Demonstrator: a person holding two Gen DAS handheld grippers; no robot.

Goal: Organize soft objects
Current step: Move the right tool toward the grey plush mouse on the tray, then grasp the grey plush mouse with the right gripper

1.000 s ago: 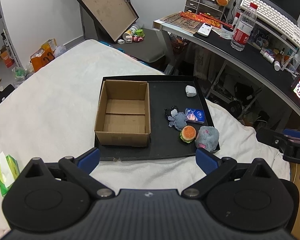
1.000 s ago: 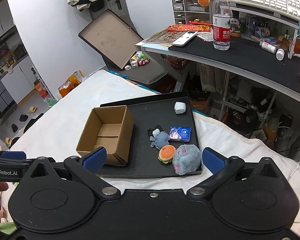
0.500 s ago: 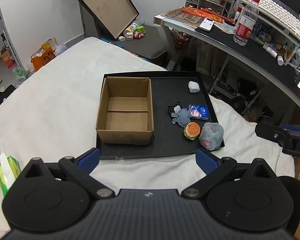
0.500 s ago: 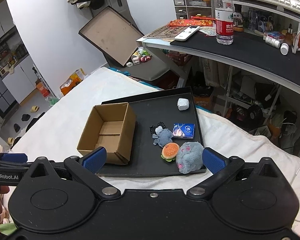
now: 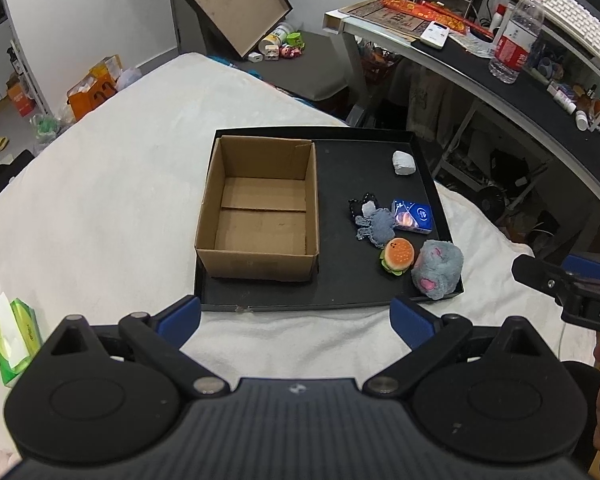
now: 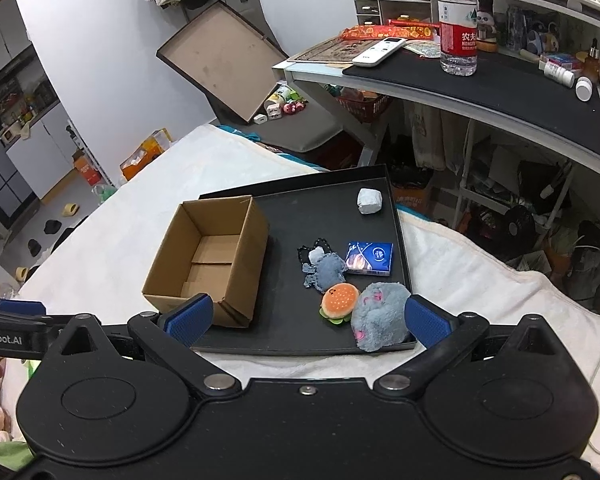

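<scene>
Over the last second both views have closed in slightly on the tray (image 5: 328,305) on the bed: left tongs (image 5: 296,316) apart and empty before the still-empty cardboard box (image 5: 260,208), right tongs (image 6: 306,320) apart near the grey plush (image 6: 380,314) beside the burger toy (image 6: 339,297), nothing yet sorted.

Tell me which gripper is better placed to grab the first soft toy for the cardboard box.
Probably the right gripper. It is open and the grey plush sits just ahead of it, by its right finger. The left gripper, also open, faces the empty cardboard box, with the grey plush off to its right on the black tray.
</scene>
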